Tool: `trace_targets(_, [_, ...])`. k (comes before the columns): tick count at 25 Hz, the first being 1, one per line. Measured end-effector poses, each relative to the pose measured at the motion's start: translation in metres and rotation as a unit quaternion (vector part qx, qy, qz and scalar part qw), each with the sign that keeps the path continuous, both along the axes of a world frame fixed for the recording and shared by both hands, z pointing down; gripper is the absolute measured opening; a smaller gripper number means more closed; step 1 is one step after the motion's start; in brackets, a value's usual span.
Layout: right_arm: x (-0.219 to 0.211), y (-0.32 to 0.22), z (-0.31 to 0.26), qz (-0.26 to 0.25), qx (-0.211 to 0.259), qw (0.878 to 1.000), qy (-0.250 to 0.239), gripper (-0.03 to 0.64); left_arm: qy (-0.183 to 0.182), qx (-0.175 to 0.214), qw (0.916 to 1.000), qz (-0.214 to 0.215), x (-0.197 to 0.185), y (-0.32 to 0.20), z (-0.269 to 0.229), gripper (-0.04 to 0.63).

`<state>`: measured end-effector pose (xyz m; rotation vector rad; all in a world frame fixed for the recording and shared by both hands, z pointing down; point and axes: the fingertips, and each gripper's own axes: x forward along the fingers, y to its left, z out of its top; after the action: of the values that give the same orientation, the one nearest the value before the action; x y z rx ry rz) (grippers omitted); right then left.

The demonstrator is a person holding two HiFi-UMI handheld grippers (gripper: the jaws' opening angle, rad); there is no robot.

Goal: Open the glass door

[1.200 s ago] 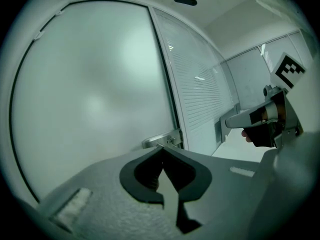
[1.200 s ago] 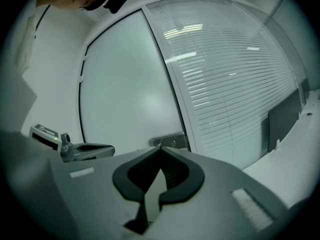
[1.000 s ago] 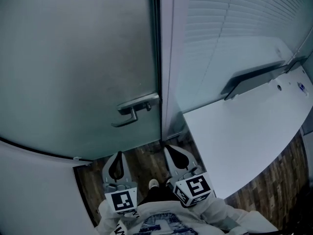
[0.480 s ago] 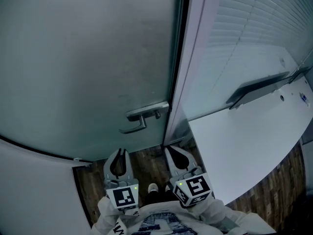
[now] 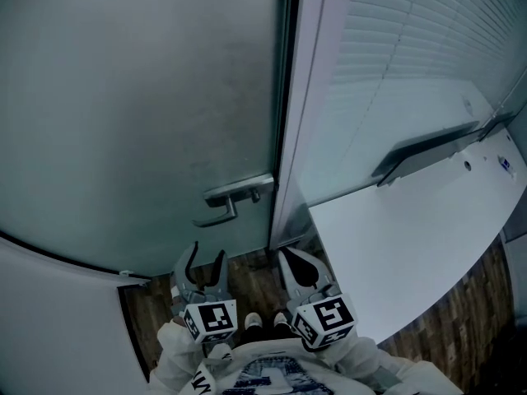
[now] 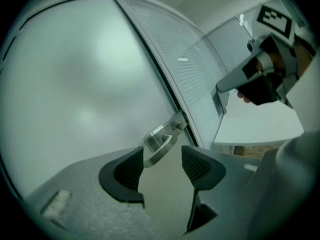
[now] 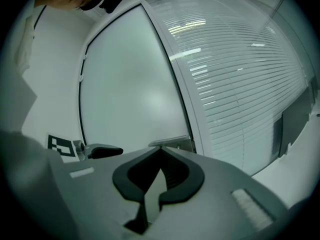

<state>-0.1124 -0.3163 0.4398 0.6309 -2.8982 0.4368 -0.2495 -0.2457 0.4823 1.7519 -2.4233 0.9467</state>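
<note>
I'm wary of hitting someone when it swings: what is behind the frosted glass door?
Nothing behind the glass door can be made out: its frosted pane shows only an even haze. On its near face sits a metal lever handle, beside the frame.

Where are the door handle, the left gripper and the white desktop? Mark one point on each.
door handle [image 5: 230, 197], head view, where the lever meets its plate.
left gripper [image 5: 207, 260], head view, midway between its open fingertips.
white desktop [image 5: 412, 237], head view, on its bare top surface.
</note>
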Motion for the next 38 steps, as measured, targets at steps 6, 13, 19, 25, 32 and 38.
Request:
trace_targets(6, [0.029,-0.012,-0.001,0.029,0.000,1.000,0.007,0.003,-0.122,-0.061,0.9907,0.005,-0.018,-0.019,0.007,0.250])
trace_targets(13, [0.057,-0.021,-0.006,0.054,-0.003,0.998,0.008,0.003,-0.273,-0.133,0.9517,0.043,-0.023,-0.042,0.014,0.249])
trace_targets(19, [0.065,-0.025,0.002,0.062,-0.008,0.998,0.009,0.003,-0.310,-0.157,0.9357,0.063,-0.030,-0.062,0.029,0.245])
trace_targets(25, [0.066,-0.026,-0.004,0.062,-0.009,0.998,0.008,0.003,-0.311,-0.172,0.9321,0.071,-0.032,-0.070,0.032,0.242])
trace_targets(32, [0.067,-0.029,0.004,0.066,-0.012,0.998,0.012,0.003,-0.312,-0.177,0.9306,0.071,-0.038,-0.077,0.045,0.189])
trace_targets(38, [0.067,-0.031,0.007,0.071,-0.016,0.997,0.014,0.003,-0.310,-0.176,0.9320,0.066,-0.041,-0.080,0.049,0.145])
